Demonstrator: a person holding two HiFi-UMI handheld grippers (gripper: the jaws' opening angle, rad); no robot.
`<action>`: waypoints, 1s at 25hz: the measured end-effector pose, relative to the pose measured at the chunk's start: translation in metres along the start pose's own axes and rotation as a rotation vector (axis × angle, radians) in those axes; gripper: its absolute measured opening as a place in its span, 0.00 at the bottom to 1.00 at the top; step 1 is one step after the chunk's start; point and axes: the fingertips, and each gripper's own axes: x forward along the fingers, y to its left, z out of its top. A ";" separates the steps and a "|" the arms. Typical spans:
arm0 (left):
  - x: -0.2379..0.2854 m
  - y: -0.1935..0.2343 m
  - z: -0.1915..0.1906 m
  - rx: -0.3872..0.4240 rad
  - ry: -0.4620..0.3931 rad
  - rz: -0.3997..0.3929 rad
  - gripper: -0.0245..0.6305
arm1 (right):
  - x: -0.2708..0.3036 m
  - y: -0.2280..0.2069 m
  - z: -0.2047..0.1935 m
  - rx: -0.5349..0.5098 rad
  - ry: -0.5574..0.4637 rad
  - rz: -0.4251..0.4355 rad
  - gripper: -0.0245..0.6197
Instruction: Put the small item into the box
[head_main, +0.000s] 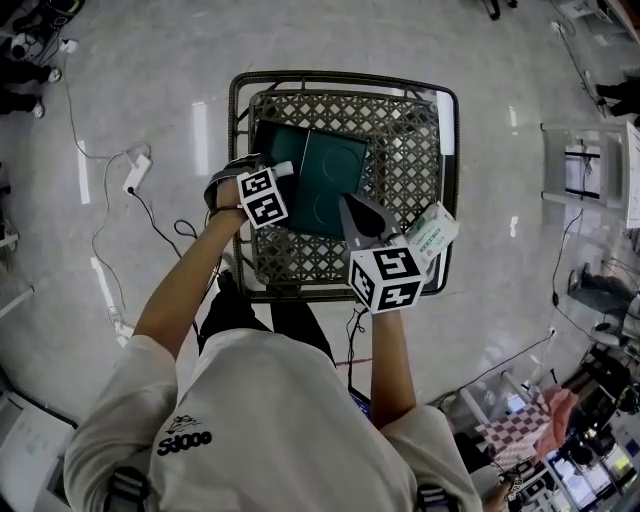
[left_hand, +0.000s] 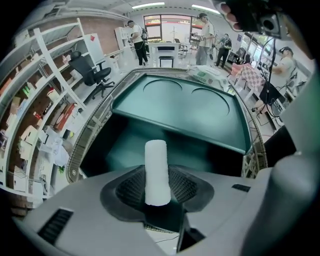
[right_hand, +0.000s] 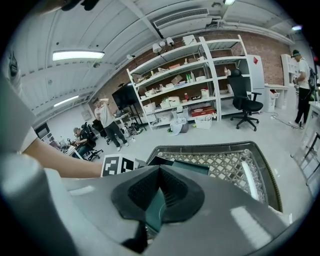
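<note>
Closest to the lens, the left gripper (left_hand: 158, 192) is clamping the small item (left_hand: 156, 160), a white cylinder that is standing out beyond the pads and hanging over the open dark-green box (left_hand: 145, 145). Across from it, the right gripper (right_hand: 159, 192) is closing on the edge of the box's raised lid (right_hand: 187, 167), apparently propping it open. Both box and lid are sitting inside the mesh cart (head_main: 400, 140), where a white-and-green packet (head_main: 432, 232) is lying near the right rim. To do this step well, I judge the left gripper should be lowering the cylinder well inside the box walls before letting go, so it is not rolling or bouncing out, while the right one is keeping the lid tilted back and clear. The left forearm (head_main: 190, 270) is reaching forward and slightly inward, wrist turned toward the box; the right forearm (head_main: 392, 360) is extending almost straight ahead beside it.
</note>
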 end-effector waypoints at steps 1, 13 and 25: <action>-0.001 -0.001 0.000 0.004 0.002 -0.001 0.26 | 0.000 0.001 0.000 0.002 0.002 0.001 0.05; -0.031 0.001 0.003 0.027 -0.086 0.069 0.29 | -0.004 0.013 0.003 0.032 -0.013 -0.004 0.05; -0.144 0.026 0.019 -0.069 -0.381 0.160 0.17 | -0.047 0.039 0.045 -0.011 -0.131 -0.112 0.05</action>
